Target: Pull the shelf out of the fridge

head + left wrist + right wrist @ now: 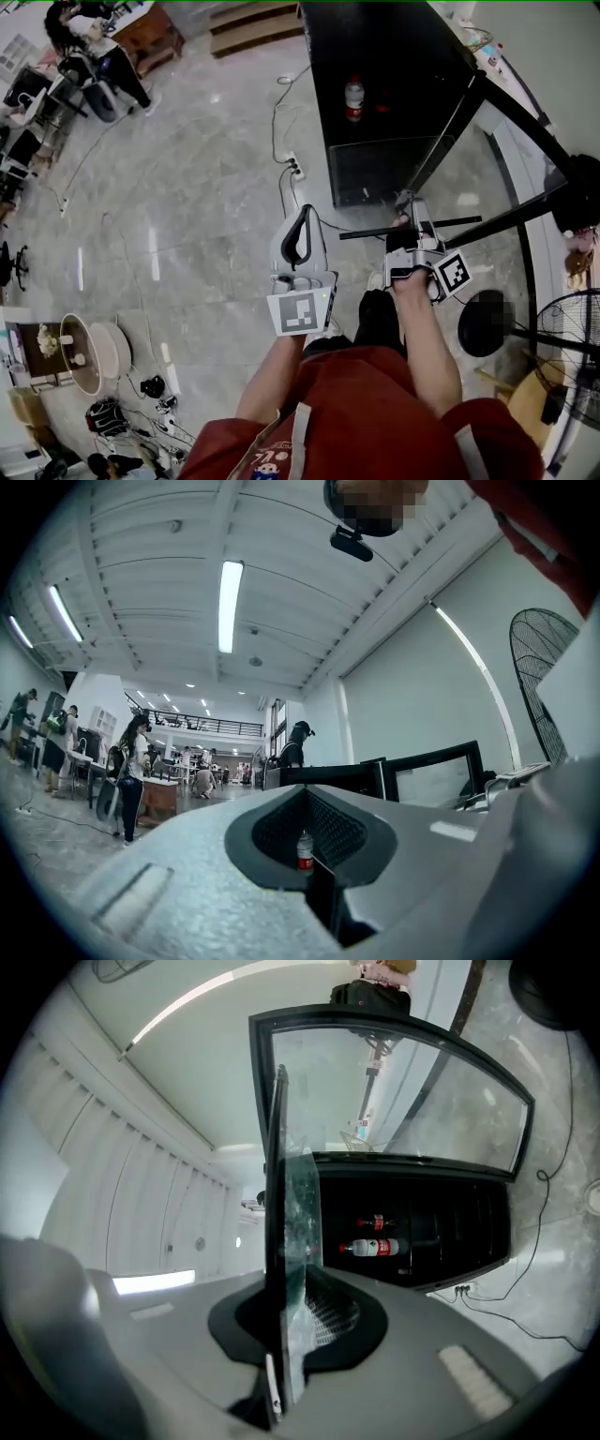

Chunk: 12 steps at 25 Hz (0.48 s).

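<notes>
The black fridge stands open ahead of me with a red-labelled bottle inside. The glass shelf, black-framed, is out in front of the fridge and tilted. My right gripper is shut on its near edge. In the right gripper view the shelf runs edge-on between the jaws of the right gripper, and two bottles show behind it. My left gripper hangs to the left of the shelf, shut and holding nothing. The left gripper view looks over the left gripper toward the fridge.
A power strip with cables lies on the marble floor left of the fridge. A standing fan is at the right. People at desks are far left, wooden pallets at the back, and round bowls and gear at the lower left.
</notes>
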Available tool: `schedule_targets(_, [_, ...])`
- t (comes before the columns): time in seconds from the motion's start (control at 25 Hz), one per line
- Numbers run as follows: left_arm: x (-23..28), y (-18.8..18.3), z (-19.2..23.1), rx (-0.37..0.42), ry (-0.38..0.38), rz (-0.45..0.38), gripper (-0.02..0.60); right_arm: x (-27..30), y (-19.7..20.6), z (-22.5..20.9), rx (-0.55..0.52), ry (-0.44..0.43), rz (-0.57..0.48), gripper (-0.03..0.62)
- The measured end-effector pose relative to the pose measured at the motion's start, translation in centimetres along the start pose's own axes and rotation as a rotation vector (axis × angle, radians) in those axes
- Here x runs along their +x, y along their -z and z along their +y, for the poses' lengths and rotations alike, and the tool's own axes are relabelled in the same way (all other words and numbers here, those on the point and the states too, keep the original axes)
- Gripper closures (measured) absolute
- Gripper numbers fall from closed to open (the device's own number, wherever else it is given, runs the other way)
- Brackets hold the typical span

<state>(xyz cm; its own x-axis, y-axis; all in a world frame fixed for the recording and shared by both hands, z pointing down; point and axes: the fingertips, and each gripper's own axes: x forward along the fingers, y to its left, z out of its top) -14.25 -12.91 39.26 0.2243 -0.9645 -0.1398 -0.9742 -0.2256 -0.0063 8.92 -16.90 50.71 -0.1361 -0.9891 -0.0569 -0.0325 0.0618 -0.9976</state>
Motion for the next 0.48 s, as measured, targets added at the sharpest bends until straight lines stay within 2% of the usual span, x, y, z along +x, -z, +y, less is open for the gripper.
schedule_targets(0.48, [-5.1, -1.4, -0.2, 0.037, 0.026, -0.004, 0.578, -8.2, 1.6, 5.9, 0.044, -0.082, 0.011, 0.569])
